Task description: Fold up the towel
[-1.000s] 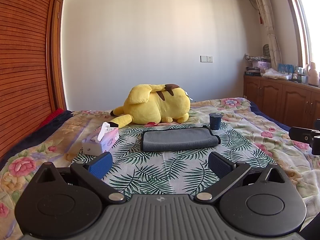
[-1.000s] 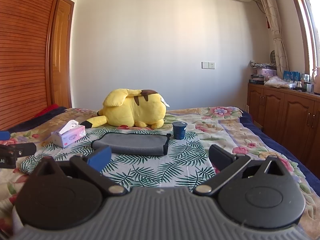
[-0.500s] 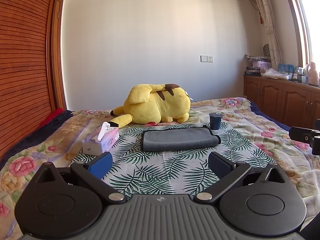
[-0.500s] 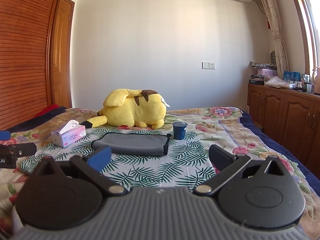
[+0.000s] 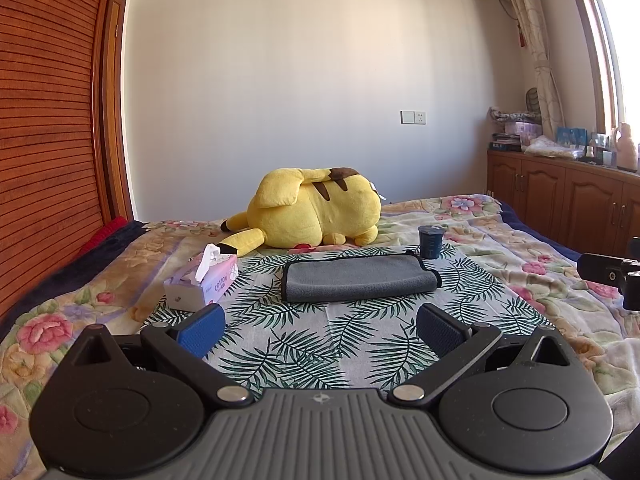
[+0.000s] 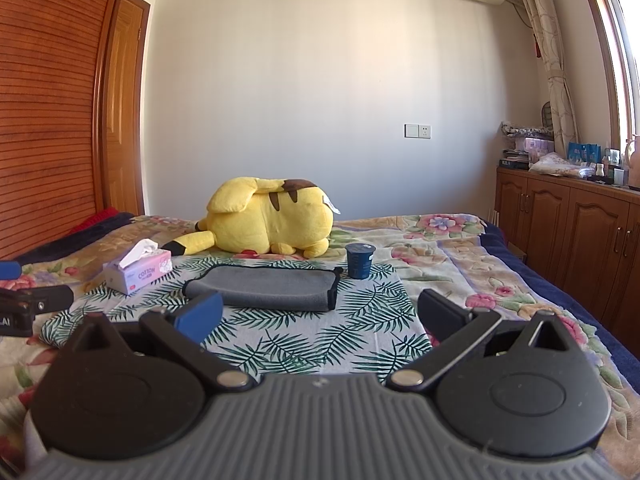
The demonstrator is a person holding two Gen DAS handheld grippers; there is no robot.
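Observation:
A grey towel point(image 5: 358, 278) with a dark edge lies folded into a flat strip on a palm-leaf cloth point(image 5: 320, 344) on the bed. It also shows in the right wrist view point(image 6: 264, 286). My left gripper point(image 5: 320, 326) is open and empty, held back from the towel's near edge. My right gripper point(image 6: 318, 314) is open and empty, also short of the towel, to its right. Part of the right gripper shows at the right edge of the left wrist view point(image 5: 612, 276). Part of the left gripper shows at the left edge of the right wrist view point(image 6: 28, 306).
A tissue box point(image 5: 202, 282) stands left of the towel. A dark blue cup point(image 5: 431, 242) stands at the towel's far right corner. A yellow plush toy point(image 5: 316, 212) lies behind. Wooden cabinets point(image 6: 572, 236) run along the right, a slatted wardrobe point(image 5: 44, 140) along the left.

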